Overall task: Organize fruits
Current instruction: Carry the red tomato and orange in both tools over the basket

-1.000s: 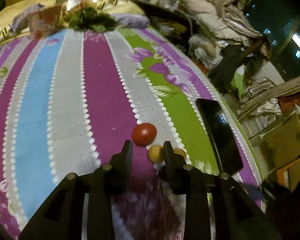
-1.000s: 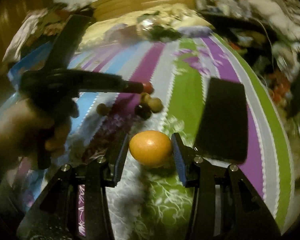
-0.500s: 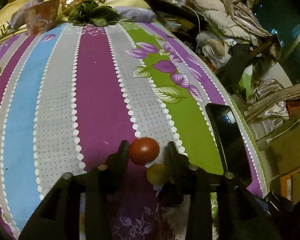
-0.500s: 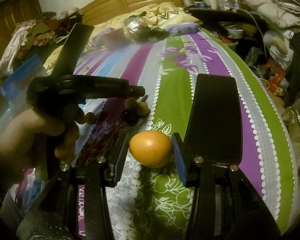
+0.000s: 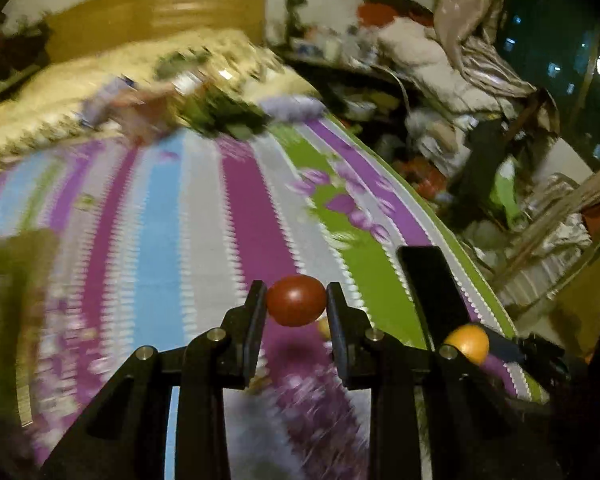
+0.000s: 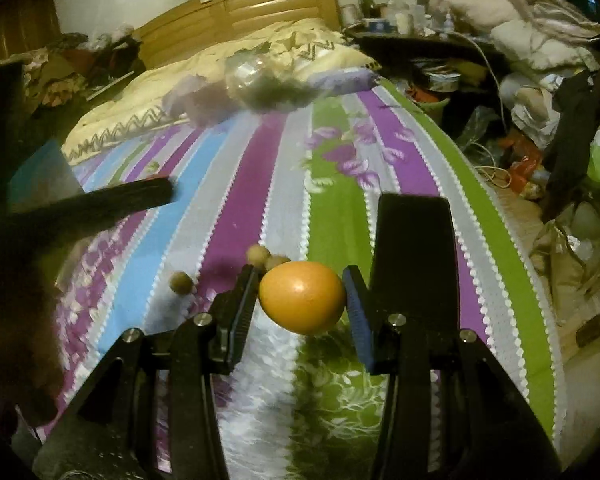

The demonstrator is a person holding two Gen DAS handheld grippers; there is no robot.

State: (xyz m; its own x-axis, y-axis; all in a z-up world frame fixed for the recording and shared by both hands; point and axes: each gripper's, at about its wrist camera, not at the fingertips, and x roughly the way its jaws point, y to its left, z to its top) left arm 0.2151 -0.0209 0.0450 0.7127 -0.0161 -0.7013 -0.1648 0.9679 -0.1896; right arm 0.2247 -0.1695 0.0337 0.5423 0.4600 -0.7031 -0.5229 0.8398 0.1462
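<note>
Blur smears bedspread (image 5: 188,240) behind left claw (image 5: 296,300) gripping tomato (image 5: 296,300).

On the striped bedspread (image 6: 236,208), three small round fruits (image 6: 260,255) lie at ten to twelve o'clock of the orange fruit (image 6: 302,297); the dark flat phone (image 6: 414,248) lies at two o'clock

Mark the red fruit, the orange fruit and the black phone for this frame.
red fruit (image 5: 296,300), left wrist view, middle of its front face.
orange fruit (image 6: 302,297), right wrist view, middle of its skin.
black phone (image 6: 414,252), right wrist view, centre of its dark screen.
</note>
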